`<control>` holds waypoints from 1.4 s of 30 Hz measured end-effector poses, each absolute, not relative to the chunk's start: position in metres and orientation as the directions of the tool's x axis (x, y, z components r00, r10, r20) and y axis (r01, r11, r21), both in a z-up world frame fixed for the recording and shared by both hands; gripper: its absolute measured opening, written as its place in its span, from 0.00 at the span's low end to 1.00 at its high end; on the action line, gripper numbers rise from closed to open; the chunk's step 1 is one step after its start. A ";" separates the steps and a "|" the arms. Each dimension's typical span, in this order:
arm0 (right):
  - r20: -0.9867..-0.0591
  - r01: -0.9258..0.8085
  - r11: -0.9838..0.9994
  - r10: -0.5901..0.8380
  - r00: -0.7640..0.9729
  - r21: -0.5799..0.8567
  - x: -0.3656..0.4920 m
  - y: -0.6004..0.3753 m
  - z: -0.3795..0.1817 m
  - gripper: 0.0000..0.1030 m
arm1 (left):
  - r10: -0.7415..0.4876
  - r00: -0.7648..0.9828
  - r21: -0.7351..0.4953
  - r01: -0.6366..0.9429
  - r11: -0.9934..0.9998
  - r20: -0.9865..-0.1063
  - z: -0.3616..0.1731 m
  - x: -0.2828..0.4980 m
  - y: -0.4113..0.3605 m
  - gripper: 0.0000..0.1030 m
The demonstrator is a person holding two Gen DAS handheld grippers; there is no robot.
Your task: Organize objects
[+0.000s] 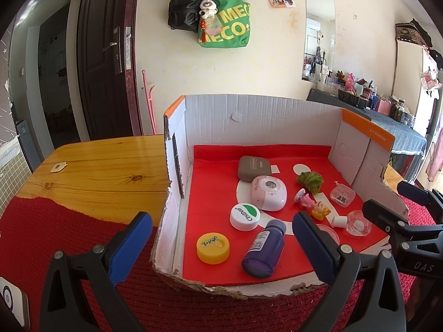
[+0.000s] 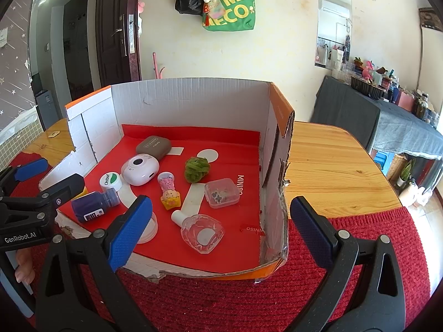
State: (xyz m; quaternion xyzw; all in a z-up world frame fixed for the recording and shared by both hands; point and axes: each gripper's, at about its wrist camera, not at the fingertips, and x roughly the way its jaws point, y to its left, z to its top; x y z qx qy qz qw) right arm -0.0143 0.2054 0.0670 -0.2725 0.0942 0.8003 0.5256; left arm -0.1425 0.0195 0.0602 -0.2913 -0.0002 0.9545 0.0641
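Observation:
A torn cardboard box with a red lining stands on the table. It holds several small things: a purple bottle on its side, a yellow jar, a white and green cap, a pink-white device, a brown case, a green yarn ball and a clear glass bottle. My left gripper hovers open at the box's front left. My right gripper is open at the front right, holding nothing.
The box also holds a small clear plastic case and a pink and yellow figure. A red knitted mat covers the near table; bare wood lies on either side of the box. Bags hang on the far wall.

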 end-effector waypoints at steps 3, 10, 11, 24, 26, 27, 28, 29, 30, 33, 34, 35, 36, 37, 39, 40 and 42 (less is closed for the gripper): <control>-0.529 -0.893 -0.429 0.793 -0.302 -0.135 -0.013 0.205 0.067 0.99 | 0.115 -0.825 -0.038 -0.113 -0.993 -0.553 0.061 -0.141 0.019 1.00; -0.506 -0.890 -0.428 0.808 -0.301 -0.155 -0.014 0.195 0.079 0.99 | 0.155 -0.832 -0.075 -0.136 -0.988 -0.532 0.076 -0.128 0.018 1.00; -0.507 -0.891 -0.429 0.806 -0.304 -0.148 -0.013 0.193 0.082 0.99 | 0.149 -0.835 -0.068 -0.134 -0.989 -0.529 0.078 -0.126 0.019 1.00; -0.501 -0.886 -0.434 0.811 -0.303 -0.165 -0.010 0.152 0.096 0.99 | 0.126 -0.836 -0.044 -0.121 -0.992 -0.535 0.088 -0.087 0.017 1.00; -0.515 -0.885 -0.437 0.802 -0.302 -0.161 -0.008 0.145 0.093 0.99 | 0.123 -0.814 -0.043 -0.119 -0.992 -0.568 0.082 -0.084 0.017 1.00; -0.526 -0.885 -0.438 0.796 -0.300 -0.157 -0.006 0.142 0.091 0.99 | 0.124 -0.800 -0.044 -0.121 -0.992 -0.587 0.078 -0.082 0.018 1.00; -0.541 -0.886 -0.439 0.786 -0.299 -0.149 -0.004 0.140 0.088 0.99 | 0.124 -0.786 -0.045 -0.122 -0.992 -0.605 0.074 -0.082 0.018 1.00; -0.560 -0.886 -0.442 0.773 -0.297 -0.140 -0.003 0.140 0.084 0.99 | 0.122 -0.775 -0.046 -0.120 -0.992 -0.620 0.069 -0.080 0.018 1.00; -0.581 -0.887 -0.442 0.759 -0.293 -0.130 -0.002 0.140 0.078 0.99 | 0.118 -0.766 -0.045 -0.116 -0.992 -0.632 0.064 -0.078 0.018 1.00; -0.646 -0.895 -0.432 0.716 -0.265 -0.110 0.002 0.145 0.061 0.99 | 0.090 -0.737 -0.032 -0.092 -0.995 -0.670 0.048 -0.076 0.019 1.00; -0.663 -0.897 -0.429 0.702 -0.258 -0.105 0.003 0.146 0.055 0.99 | 0.086 -0.727 -0.029 -0.090 -0.996 -0.682 0.044 -0.077 0.020 1.00; -0.680 -0.901 -0.422 0.691 -0.246 -0.103 0.003 0.148 0.050 0.99 | 0.084 -0.714 -0.028 -0.091 -0.996 -0.695 0.039 -0.078 0.020 1.00; -0.695 -0.904 -0.415 0.681 -0.232 -0.105 0.004 0.150 0.045 0.99 | 0.081 -0.701 -0.027 -0.088 -0.996 -0.709 0.035 -0.079 0.020 1.00; -0.709 -0.905 -0.410 0.671 -0.219 -0.109 0.004 0.152 0.041 0.99 | 0.077 -0.687 -0.027 -0.083 -0.996 -0.723 0.032 -0.081 0.021 1.00; -0.734 -0.911 -0.394 0.653 -0.187 -0.119 0.004 0.156 0.033 0.99 | 0.073 -0.666 -0.028 -0.078 -0.997 -0.743 0.026 -0.084 0.021 1.00; -0.743 -0.914 -0.388 0.646 -0.177 -0.119 0.004 0.158 0.030 0.99 | 0.069 -0.659 -0.026 -0.075 -0.997 -0.749 0.024 -0.085 0.022 1.00; -0.757 -0.919 -0.376 0.633 -0.163 -0.117 0.006 0.162 0.026 0.99 | 0.058 -0.641 -0.017 -0.069 -0.997 -0.766 0.019 -0.088 0.023 1.00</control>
